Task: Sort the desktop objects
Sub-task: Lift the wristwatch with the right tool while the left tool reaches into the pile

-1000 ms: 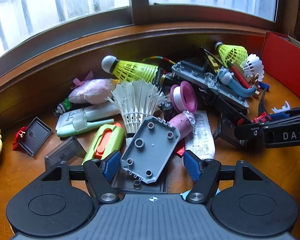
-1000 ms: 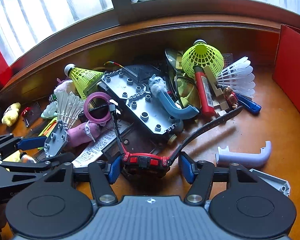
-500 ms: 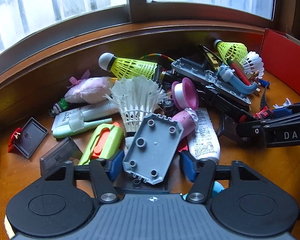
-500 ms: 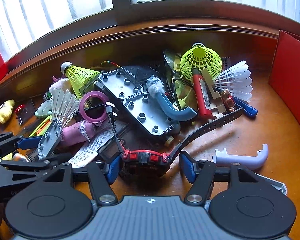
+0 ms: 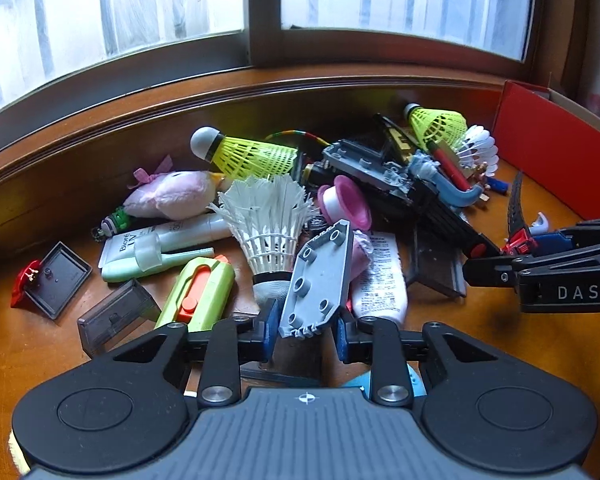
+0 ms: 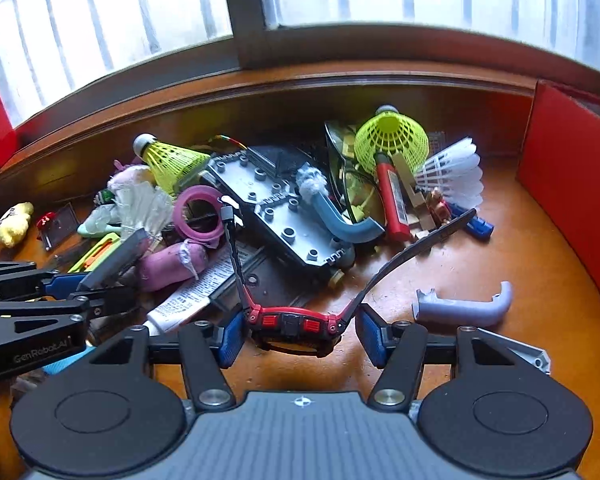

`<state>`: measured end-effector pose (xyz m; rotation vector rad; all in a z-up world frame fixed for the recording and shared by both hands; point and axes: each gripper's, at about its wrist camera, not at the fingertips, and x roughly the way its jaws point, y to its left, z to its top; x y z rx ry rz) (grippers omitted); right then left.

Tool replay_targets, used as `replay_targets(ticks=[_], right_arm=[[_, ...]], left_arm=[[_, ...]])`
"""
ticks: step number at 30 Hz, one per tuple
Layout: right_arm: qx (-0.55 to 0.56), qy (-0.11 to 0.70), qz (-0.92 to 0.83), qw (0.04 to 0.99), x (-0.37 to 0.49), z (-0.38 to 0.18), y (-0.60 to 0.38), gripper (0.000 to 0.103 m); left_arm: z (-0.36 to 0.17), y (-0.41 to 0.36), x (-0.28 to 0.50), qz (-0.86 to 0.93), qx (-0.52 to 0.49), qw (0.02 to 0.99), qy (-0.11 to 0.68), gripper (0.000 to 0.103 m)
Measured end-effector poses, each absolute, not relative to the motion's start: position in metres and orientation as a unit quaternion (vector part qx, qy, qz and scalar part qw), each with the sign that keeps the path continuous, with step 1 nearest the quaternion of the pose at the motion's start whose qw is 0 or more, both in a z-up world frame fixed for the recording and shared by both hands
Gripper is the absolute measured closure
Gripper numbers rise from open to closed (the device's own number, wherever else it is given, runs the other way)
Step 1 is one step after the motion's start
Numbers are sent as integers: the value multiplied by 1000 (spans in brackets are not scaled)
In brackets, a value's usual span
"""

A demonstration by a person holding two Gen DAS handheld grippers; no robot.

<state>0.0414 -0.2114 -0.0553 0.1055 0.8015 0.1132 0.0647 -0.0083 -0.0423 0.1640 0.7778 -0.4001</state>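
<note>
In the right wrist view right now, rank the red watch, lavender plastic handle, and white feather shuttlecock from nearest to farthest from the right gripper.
1. Red watch, between the right gripper's jaws.
2. Lavender plastic handle, on the wood to the right.
3. White feather shuttlecock, far right, back of the pile.

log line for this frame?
left hand-held gripper: shut on grey studded plate | right hand-held gripper: around red-black watch, gap visible

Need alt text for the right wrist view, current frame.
The right gripper straddles a red and black wristwatch on a wooden desk, blue pads either side, not visibly clamping it. Behind lies a clutter of shuttlecocks, grey toy plates and tubes. The left gripper enters at left, holding a grey plate.
</note>
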Motion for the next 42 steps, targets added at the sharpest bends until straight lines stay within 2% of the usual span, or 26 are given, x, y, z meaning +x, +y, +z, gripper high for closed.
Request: replay_targets(ticks=[11,16,24,33,35,42], right_arm=[[46,378,30,924,4,-40,-209,43],[47,379,18,924,-7,-39,-204,43],[49,373,8,927,-21,-34,-192,42],[59,369,-4,928,-44,-34,-187,42],[61,368,-6,928,-50,-35,-189,42],[66,367,13,928,-52,-40,-204,42]], left_arm=[[-33,-7,39,-222,83,907,348,74],[-31,-4,31,-230,84,907,342,80],[-34,14,20,-214,80,907,355,79],[-38,17,9,-222,84,904,355,55],[-39,11,7,-221,93,907,347,44],[-39,-12,23,-201,117,919,318,30]])
